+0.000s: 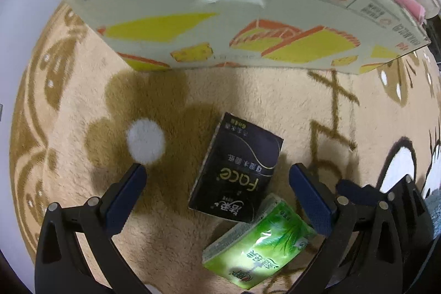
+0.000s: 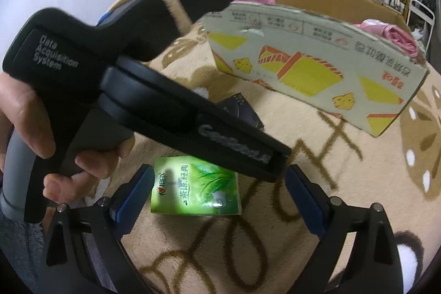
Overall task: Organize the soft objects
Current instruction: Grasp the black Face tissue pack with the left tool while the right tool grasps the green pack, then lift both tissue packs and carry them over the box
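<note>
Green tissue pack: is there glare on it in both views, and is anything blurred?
Left wrist view: a white glare patch on the green tissue pack; the cardboard box print is blurred. Right wrist view: glare again on the pack's middle; box sharper.

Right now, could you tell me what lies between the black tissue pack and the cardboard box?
Only bare beige rug with brown pattern lies between the black tissue pack and the cardboard box; the left wrist view shows that stretch clearly.
</note>
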